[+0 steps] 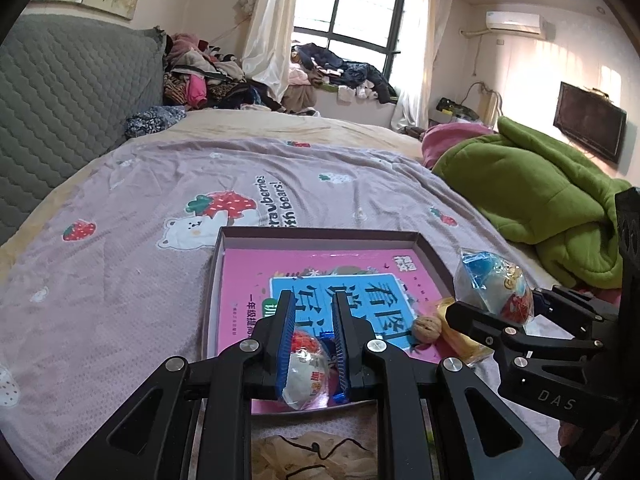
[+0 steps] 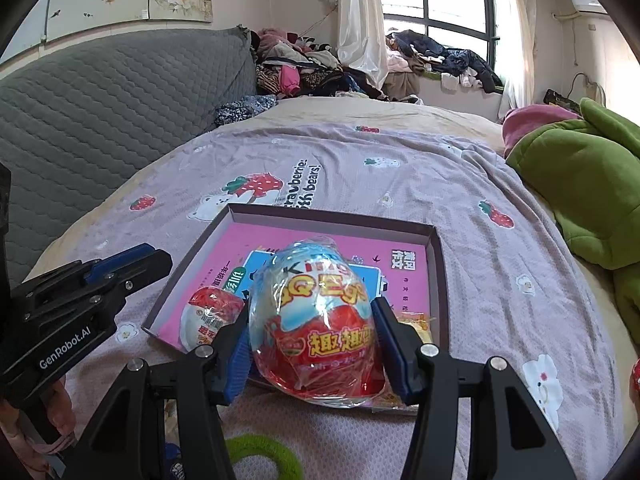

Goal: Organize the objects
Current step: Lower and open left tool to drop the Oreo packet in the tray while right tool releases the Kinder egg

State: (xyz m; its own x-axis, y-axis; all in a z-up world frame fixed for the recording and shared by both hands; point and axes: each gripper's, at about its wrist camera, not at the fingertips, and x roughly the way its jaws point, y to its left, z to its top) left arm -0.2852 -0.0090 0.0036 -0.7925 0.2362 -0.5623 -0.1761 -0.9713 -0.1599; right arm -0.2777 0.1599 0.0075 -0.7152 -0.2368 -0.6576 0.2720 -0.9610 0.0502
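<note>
A shallow box point(image 1: 320, 234) lies on the bed with a pink book point(image 1: 248, 280) flat inside it. My right gripper point(image 2: 312, 308) is shut on a large foil-wrapped toy egg point(image 2: 316, 320), blue on top and red below, held over the box's near right part. A smaller red and white egg point(image 2: 208, 316) lies in the box's near left corner. My left gripper point(image 1: 313, 296) hovers above that small egg point(image 1: 308, 368), its jaws nearly together and empty; in the right wrist view it stands apart from the egg. A walnut point(image 1: 427, 329) and a yellow packet point(image 1: 460, 336) rest by the box's right side.
A heaped green blanket point(image 1: 540, 200) fills the bed's right side. The grey quilted headboard point(image 1: 72, 92) stands to the left, with clothes piled behind. A green ring point(image 2: 260, 456) and a mesh bag point(image 1: 312, 456) lie near the front edge. A hand point(image 2: 52, 412) grips the left tool.
</note>
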